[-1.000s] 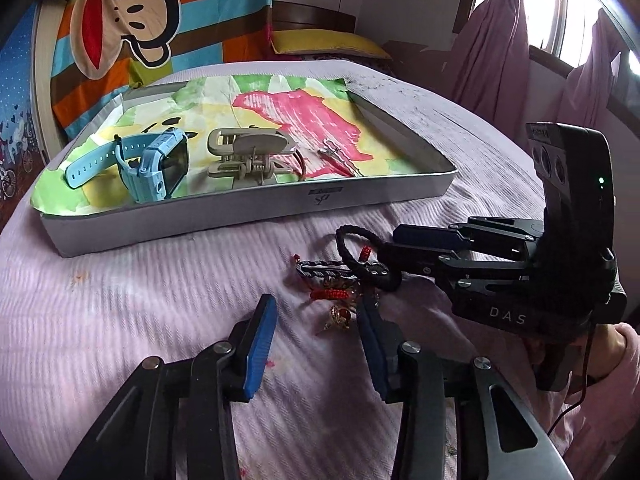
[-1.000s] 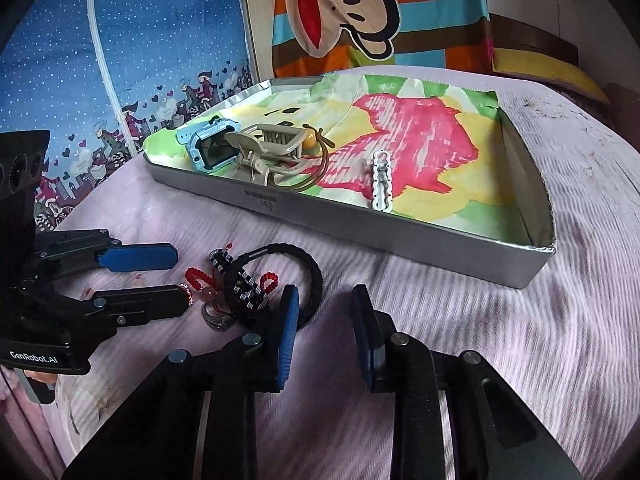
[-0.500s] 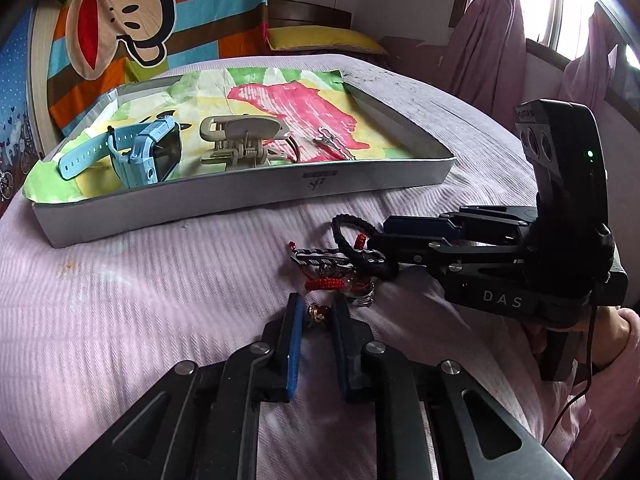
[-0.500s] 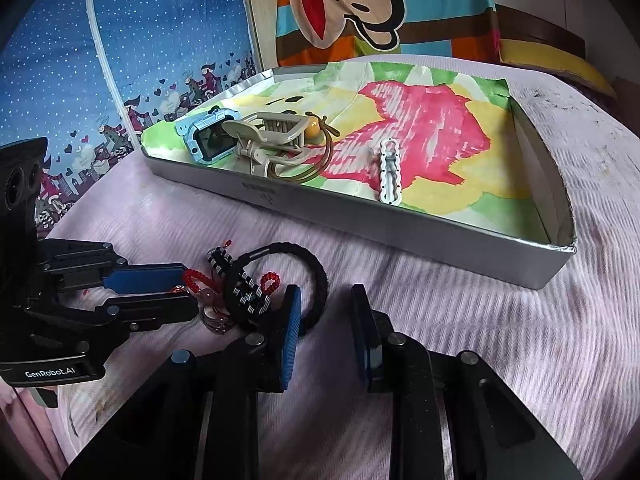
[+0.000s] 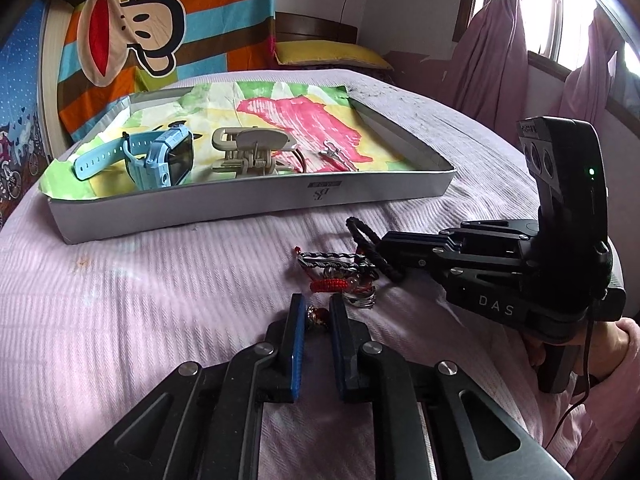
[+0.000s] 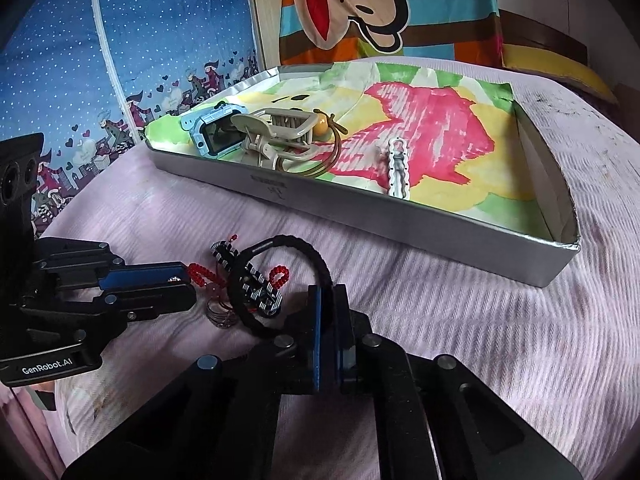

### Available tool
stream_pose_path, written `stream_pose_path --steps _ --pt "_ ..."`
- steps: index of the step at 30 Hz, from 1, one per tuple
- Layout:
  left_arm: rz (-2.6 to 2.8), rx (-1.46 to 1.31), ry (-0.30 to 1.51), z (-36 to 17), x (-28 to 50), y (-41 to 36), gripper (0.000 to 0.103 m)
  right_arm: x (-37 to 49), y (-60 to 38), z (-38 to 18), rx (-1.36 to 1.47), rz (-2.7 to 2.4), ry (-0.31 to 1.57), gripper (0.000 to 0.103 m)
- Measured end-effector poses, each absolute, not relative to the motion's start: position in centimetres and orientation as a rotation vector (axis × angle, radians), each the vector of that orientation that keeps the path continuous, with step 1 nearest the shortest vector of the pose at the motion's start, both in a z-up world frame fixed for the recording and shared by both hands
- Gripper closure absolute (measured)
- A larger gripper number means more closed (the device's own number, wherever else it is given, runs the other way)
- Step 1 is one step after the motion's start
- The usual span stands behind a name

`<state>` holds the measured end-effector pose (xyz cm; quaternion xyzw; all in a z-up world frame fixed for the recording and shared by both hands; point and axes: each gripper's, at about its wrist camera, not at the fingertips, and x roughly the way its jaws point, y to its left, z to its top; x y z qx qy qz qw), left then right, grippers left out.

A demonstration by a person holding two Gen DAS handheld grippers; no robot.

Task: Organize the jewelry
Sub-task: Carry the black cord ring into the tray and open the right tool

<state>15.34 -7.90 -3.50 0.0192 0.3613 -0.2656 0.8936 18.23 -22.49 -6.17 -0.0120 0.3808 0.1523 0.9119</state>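
The left gripper point(image 5: 317, 316) lay low over the pink bedspread point(image 5: 120, 312), pointing toward the tray point(image 5: 256, 208). Its blue pads point(image 5: 297, 344) stood nearly together, with a small gold and red charm point(image 5: 316, 314) between the tips; whether they actually pinched it could not be told. In the right wrist view the same gripper point(image 6: 188, 280) came in from the left, its tips at the red beaded loops point(image 6: 198, 271).

The right gripper point(image 6: 329, 296) reached in from the person's right side, level with the bed. Its fingers were pressed together on the black cord bracelet point(image 6: 288, 242), whose loop stood up from the pile and curved back down to the tips. In the left wrist view this gripper point(image 5: 384, 246) appeared on the right, its handle held in a hand point(image 5: 600, 340) in a pink sleeve.

The jewelry pile lay on the bedspread between the two grippers, just in front of the tray: a black and white braided bracelet point(image 6: 260, 284), a red cord point(image 5: 330, 285), a silver ring point(image 6: 219, 314) and the bracelet loop.

The tray was a shallow grey box lined with a sheet painted green, yellow and pink point(image 5: 304, 120). In it lay a blue watch point(image 5: 160, 156) at the left end, a beige hair claw point(image 5: 250, 152) beside it, a brown cord with a yellow bead point(image 6: 320, 128) touching the claw, and a white hair clip point(image 6: 398, 168) apart from them on the pink patch.
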Motion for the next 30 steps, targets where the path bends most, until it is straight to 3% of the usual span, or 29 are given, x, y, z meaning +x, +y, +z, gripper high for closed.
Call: stream_pose_path --steps 19,30 --pt "-0.574 -0.108 0.552 2.1 17.4 -7.1 0.091 16.5 -24.9 -1.6 0.004 0.205 0.546 0.098" --pt "-0.545 -0.144 0.604 3.7 23.0 -10.3 0.091 19.6 -27.7 1.6 -0.009 0.066 0.507 0.098"
